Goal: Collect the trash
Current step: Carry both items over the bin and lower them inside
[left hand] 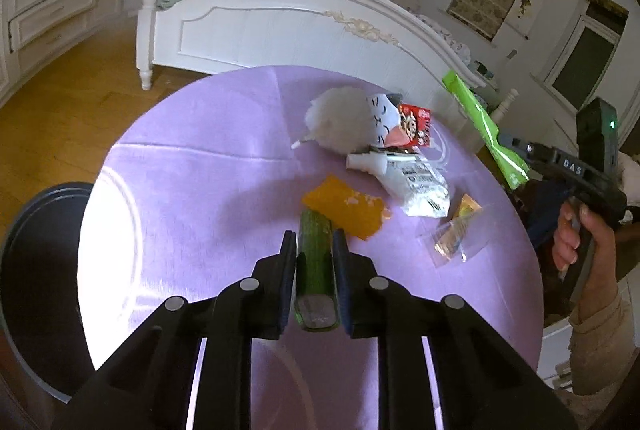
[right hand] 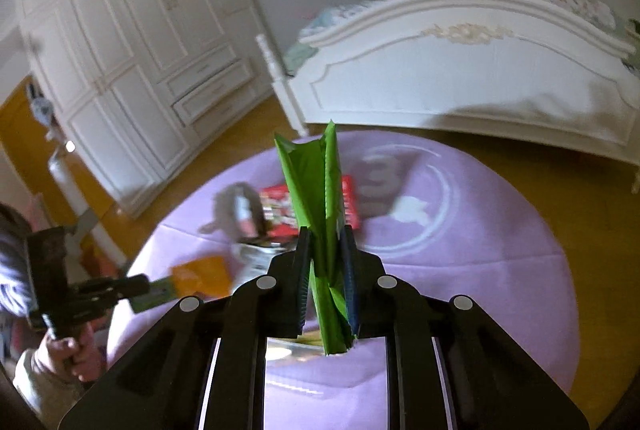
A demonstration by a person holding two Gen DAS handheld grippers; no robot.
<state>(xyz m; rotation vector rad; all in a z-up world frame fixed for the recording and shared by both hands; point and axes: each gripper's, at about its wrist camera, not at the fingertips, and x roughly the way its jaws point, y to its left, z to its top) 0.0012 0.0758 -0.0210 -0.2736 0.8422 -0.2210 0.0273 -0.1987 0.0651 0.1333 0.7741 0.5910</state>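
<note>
My left gripper is shut on a dark green flat wrapper and holds it above the round purple table. My right gripper is shut on a bright green long wrapper, which also shows in the left wrist view off the table's right edge. On the table lie an orange packet, a white printed pouch, a clear wrapper and a red box. A dark round bin stands left of the table.
A grey plush toy lies on the table beside the red box. A white bed stands behind the table. White cabinets line the wall. The floor is wood.
</note>
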